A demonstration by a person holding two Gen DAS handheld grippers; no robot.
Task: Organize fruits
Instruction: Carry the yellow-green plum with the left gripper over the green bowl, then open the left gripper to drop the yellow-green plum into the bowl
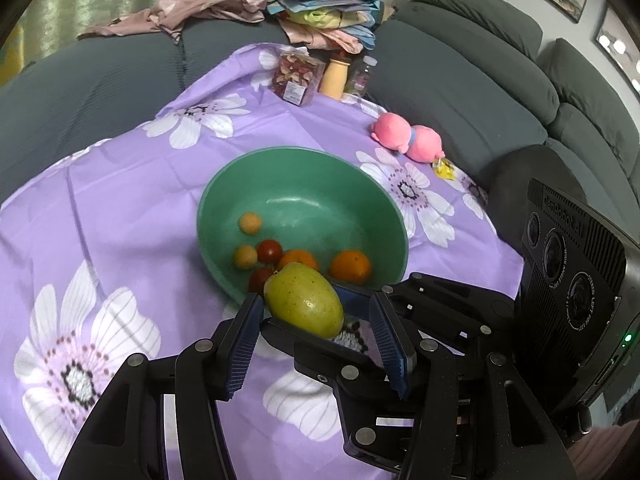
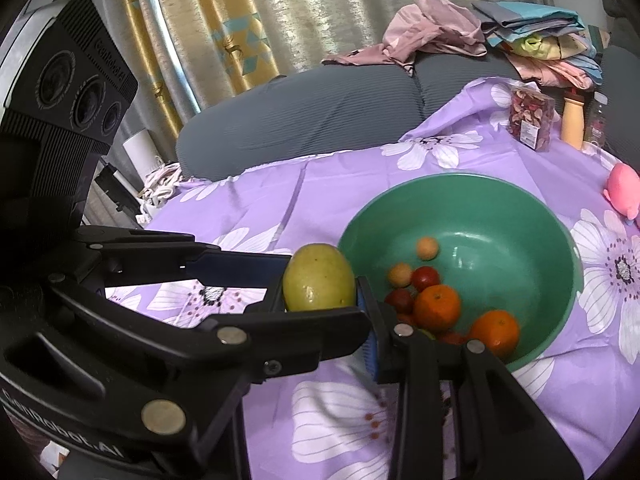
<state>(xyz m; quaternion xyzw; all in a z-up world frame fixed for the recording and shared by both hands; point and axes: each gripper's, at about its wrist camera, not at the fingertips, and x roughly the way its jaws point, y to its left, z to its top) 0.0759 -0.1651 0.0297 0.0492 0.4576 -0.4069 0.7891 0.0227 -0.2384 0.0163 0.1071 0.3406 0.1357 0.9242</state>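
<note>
A yellow-green mango hangs just above the near rim of a green bowl. My right gripper is shut on the mango, with one blue pad against its right side. My left gripper straddles the mango and the right gripper's fingers. Its left pad is at the fruit and a gap shows before its right pad. In the bowl lie two oranges, small red fruits and small yellow ones.
A purple flowered cloth covers the table. At its far side are a pink plush toy, a clear snack bag and a yellow bottle. A grey sofa with piled clothes wraps behind.
</note>
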